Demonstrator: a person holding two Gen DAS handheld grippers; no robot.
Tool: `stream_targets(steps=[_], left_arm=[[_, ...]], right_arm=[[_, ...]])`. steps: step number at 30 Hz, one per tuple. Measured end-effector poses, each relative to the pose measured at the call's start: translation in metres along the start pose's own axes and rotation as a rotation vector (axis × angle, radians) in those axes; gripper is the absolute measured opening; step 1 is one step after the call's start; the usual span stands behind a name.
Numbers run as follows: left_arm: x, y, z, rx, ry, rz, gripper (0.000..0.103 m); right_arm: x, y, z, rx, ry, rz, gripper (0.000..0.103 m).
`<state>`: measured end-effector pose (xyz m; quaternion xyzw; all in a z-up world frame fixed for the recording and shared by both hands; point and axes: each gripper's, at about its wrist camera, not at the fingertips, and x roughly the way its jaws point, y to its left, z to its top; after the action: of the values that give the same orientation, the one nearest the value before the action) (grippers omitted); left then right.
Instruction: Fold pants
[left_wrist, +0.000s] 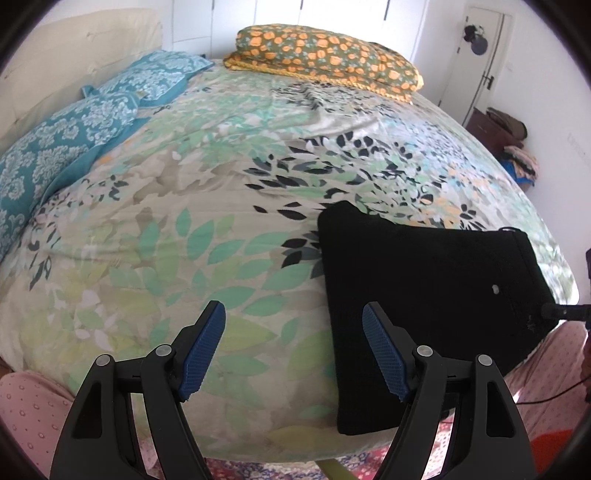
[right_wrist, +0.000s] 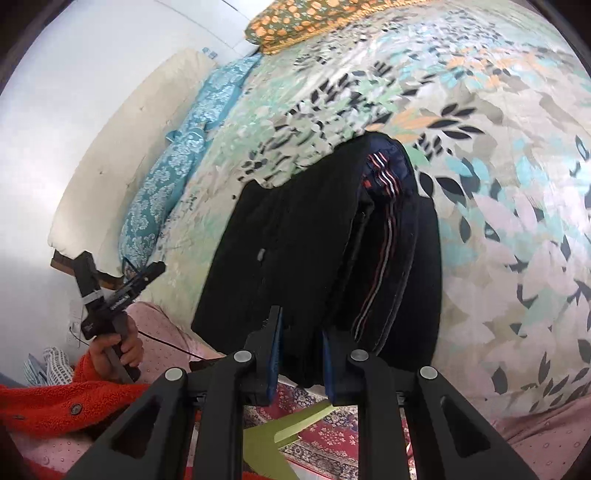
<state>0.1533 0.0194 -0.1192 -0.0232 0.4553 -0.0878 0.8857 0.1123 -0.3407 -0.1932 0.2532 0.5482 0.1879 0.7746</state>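
We're on the last fold: right tongs (right_wrist: 299, 354) pinching what looks like the pants (right_wrist: 295, 236) edge, left tongs (left_wrist: 291, 350) spread, empty; next, flatten on the bed (left_wrist: 184, 206).

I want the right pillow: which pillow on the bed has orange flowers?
The far pillow, olive with orange flowers. The two pillows by the headboard are teal with white patterns.

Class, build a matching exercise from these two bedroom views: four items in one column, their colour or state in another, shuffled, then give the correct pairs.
Items
1. folded pants
2. left hand-held gripper
3. pillow at the far edge
4. right hand-held gripper

Descriptions
A. orange flowers on green
B. shut on the black fabric
C. black, lying on the bedspread
D. open, holding nothing

Pairs: 1-C, 2-D, 3-A, 4-B
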Motion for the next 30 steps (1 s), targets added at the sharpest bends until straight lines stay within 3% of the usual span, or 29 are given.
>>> stream_targets(steps=[2,5,7,9,10,13,16,20,27,30], left_arm=[[0.006,-0.013,-0.001,0.036,0.021,-0.009,0.079],[0.011,-0.029,-0.003,0.088,0.039,-0.024,0.079],[0.015,-0.041,-0.004,0.126,0.048,-0.014,0.079],[0.021,-0.049,-0.006,0.161,0.066,0.015,0.079],[0.024,-0.052,-0.008,0.177,0.073,0.034,0.079],[0.031,-0.058,-0.013,0.207,0.092,0.067,0.079],[0.036,-0.061,-0.016,0.228,0.105,0.089,0.079],[0.039,-0.062,-0.017,0.248,0.11,0.118,0.079],[0.042,-0.059,-0.021,0.258,0.122,0.137,0.079],[0.042,-0.059,-0.02,0.259,0.12,0.135,0.079]], right_arm=[[0.016,-0.017,-0.008,0.046,0.046,-0.035,0.019],[0.02,-0.021,-0.007,0.074,0.046,-0.051,0.02],[0.02,-0.01,-0.003,0.023,0.051,-0.11,0.023],[0.016,0.001,0.001,-0.027,0.058,-0.176,0.038],[0.01,0.01,0.004,-0.067,0.046,-0.222,0.041],[-0.012,0.045,0.018,-0.223,-0.047,-0.343,0.042],[-0.02,0.073,0.041,-0.313,-0.138,-0.33,0.042],[-0.001,0.089,0.07,-0.374,-0.191,-0.31,0.042],[0.054,0.048,0.089,-0.309,-0.105,-0.406,0.039],[0.059,0.034,0.085,-0.28,-0.123,-0.395,0.039]])
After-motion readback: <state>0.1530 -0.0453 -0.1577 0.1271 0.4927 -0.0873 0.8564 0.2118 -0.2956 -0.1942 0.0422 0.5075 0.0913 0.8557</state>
